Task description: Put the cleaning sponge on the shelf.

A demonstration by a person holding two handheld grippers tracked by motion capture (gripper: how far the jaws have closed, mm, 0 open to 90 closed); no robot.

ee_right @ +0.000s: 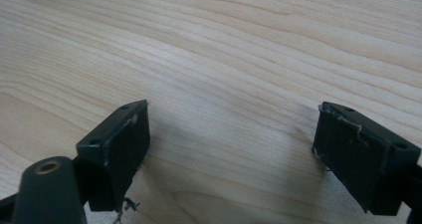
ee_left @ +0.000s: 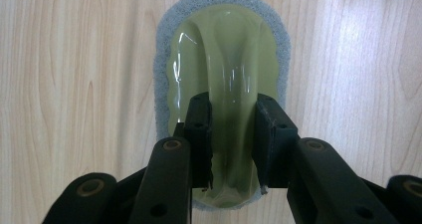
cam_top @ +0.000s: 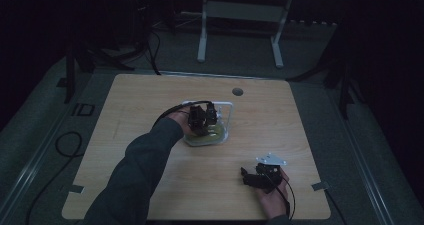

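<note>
A scrubber [ee_left: 224,50] lies flat on the wooden table, an oval grey-white sponge pad with a glossy yellow-green plastic top that rises to a ridge down its middle. My left gripper [ee_left: 233,109] points down at it, and its two black pads sit against either side of that ridge, shut on it. From above, the left gripper [cam_top: 202,122] stands over the scrubber [cam_top: 212,137] at the table's middle. My right gripper [cam_top: 245,177] rests low at the front right, pointing left. Its jaws [ee_right: 234,134] stand wide apart with bare wood between them.
A white wire frame [cam_top: 231,110] stands just behind and right of the scrubber. A round cable hole [cam_top: 237,91] sits near the table's far edge. Beyond the table are a white stand [cam_top: 240,15] and dark gear; a cable [cam_top: 65,145] loops on the floor at left.
</note>
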